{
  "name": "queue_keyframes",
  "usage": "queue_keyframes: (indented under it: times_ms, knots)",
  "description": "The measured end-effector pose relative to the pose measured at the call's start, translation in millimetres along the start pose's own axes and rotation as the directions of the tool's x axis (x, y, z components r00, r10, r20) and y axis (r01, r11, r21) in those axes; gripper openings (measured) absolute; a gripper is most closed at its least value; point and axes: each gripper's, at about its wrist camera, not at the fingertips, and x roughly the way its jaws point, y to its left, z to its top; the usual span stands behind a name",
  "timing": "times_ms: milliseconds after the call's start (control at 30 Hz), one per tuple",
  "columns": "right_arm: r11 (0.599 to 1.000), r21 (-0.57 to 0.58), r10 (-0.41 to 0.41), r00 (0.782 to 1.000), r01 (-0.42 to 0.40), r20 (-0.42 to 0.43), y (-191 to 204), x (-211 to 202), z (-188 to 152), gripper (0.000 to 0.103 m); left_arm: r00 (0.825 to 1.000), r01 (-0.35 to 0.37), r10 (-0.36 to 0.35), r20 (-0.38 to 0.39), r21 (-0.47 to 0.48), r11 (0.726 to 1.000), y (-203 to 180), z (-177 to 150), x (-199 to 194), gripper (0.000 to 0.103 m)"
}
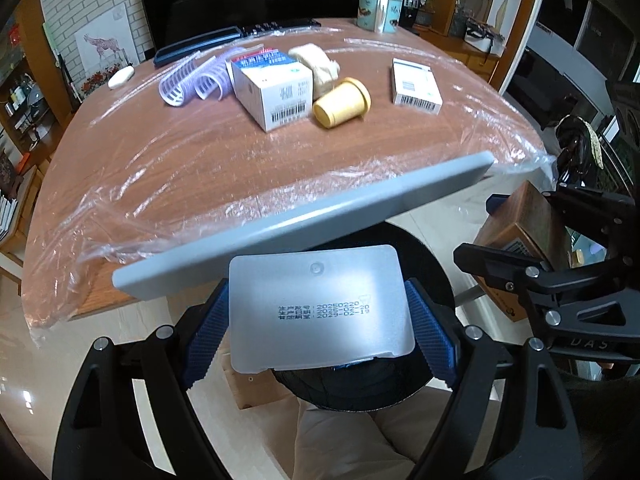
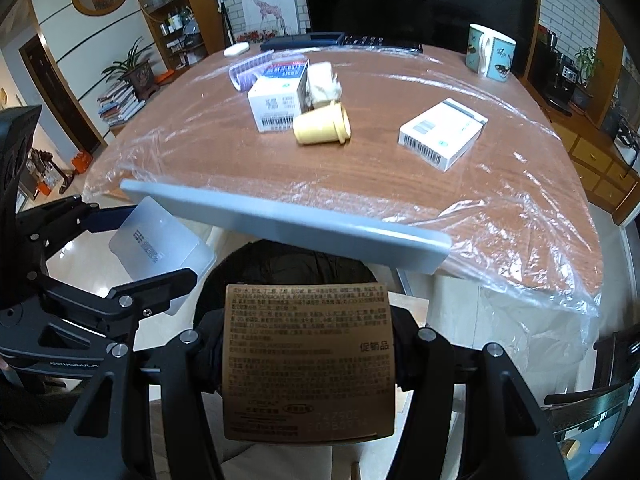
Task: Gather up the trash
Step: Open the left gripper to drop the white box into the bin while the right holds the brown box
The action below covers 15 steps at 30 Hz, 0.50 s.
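Left gripper (image 1: 320,312): blue ribbed fingers (image 1: 206,344) pinching a flat translucent white plastic case (image 1: 320,304) by its two side edges, black printed date lines facing the camera. Held directly above the open mouth of a round black-lined trash bin (image 1: 360,388) standing on the pale floor just in front of the tabletop edge.

Right gripper (image 2: 308,360): fingers clamped on both sides of a brown cardboard carton (image 2: 308,364) covered in small dark print. Also held above the same bin (image 2: 304,264), just beside the left gripper (image 2: 132,240) and its plastic case (image 2: 160,236). Neither item touching the bin.

Between both grippers and the tabletop: a long flat grey plastic lid (image 1: 304,220), tilted, spanning the bin's far side; hinge or support not discernible.

Beyond it: brown wooden tabletop (image 1: 200,168) covered with wrinkled clear plastic film (image 1: 104,216). Remaining items on the film, well apart from the fingers:
- yellow plastic cup-shaped cap (image 1: 342,102), lying on its side;
- white medicine box with blue and red top and barcode (image 1: 272,88), just beside the cap;
- crumpled beige tissue (image 1: 316,64), touching the box and the cap;
- pale purple ridged plastic trays (image 1: 196,78), left of the box;
- flat white barcode box (image 1: 416,86), apart to the right.

Far edge: patterned teal ceramic mug (image 1: 378,10), upright; dark keyboard (image 1: 236,36); small white oval object (image 1: 120,77).
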Motion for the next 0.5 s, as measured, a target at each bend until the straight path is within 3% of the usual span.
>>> queue_keyframes:
  times_ms: [500]
  knots:
    - [1.0, -0.002, -0.012, 0.998, 0.011, -0.061, 0, 28, -10, 0.058, 0.997, -0.02, 0.022, -0.07, 0.025, 0.999, 1, -19, 29, 0.085]
